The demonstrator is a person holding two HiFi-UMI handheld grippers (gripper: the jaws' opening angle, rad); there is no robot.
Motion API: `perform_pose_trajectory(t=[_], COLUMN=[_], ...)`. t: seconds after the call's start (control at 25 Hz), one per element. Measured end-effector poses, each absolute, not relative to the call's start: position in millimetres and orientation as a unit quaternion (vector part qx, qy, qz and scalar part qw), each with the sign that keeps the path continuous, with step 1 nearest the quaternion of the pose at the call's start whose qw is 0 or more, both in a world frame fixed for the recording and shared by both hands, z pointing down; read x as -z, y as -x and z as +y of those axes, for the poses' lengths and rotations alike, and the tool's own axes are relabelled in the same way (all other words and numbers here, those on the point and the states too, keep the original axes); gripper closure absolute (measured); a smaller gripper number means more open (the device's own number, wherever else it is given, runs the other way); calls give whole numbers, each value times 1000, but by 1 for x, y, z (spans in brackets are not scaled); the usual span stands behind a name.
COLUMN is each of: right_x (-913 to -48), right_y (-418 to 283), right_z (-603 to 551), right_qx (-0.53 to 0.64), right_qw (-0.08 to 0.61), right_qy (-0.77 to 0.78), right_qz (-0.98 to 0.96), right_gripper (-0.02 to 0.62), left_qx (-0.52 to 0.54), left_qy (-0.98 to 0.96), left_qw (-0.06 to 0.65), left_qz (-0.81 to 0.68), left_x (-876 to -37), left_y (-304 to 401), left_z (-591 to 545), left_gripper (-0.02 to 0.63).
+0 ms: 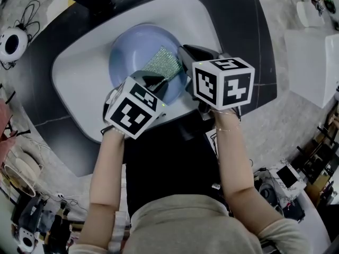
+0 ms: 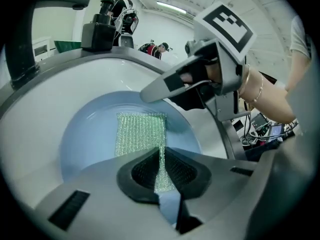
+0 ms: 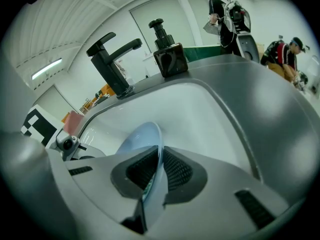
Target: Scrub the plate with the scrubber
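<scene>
Head view: white sink [image 1: 79, 73] set in a dark counter [image 1: 262, 41], seen from above. Pale blue plate [image 1: 130, 46] sits inside the sink, toward its middle. A green glittery mesh scrubber [image 1: 163, 63] lies flat on the plate's face, on the half nearer the sink's right wall. Left gripper [image 1: 158, 80] reaches in over the sink's near edge, jaws clamped on the scrubber's near end; mesh shows pinched between the ribbed pads. Right gripper [image 1: 185, 52] comes in from the sink's right side, jaws pressed on the plate's rim, one pad on each face. Both marker cubes cover the sink's near wall and the plate's near rim from above. From the left gripper view, the right gripper's jaw overhangs the scrubber's far corner and hides part of the rim. On the counter behind the sink: black faucet [image 3: 112, 64], with a black pump soap bottle [image 3: 167, 51] just beside it. Beyond the counter, two people [image 3: 227, 14], well apart from the sink.
</scene>
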State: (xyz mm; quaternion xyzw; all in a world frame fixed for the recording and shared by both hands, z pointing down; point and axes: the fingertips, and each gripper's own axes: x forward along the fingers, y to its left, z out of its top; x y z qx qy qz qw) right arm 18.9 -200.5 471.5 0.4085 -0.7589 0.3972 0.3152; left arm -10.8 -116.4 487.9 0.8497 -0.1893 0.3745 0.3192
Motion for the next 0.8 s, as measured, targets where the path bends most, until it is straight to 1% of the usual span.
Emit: perform_pose_trajectory(t=[0.16,0.36,0.56,0.8], right_x=[-472,-474,-478,-483], right_y=[-19,-20,-22,-24], right_z=[-199,-198,-196,-196], right_qx=[-400,-402,-413,-413], right_qw=[314,315,312,318], right_qy=[-408,-410,-409,-412], right_qz=[-758,-755,-752,-748], right_gripper=[551,551,551,551], left_qx=[-364,-337,-345,-364], left_qy=[-849,-843,-826,-816], left_qw=[315,334,338,344], left_qz=[-217,-253,-290,-289], left_x=[-490,-495,-506,-517], left_y=[15,25,43,63], left_z=[-137,-158,-168,-153], left_gripper=[558,558,558,558])
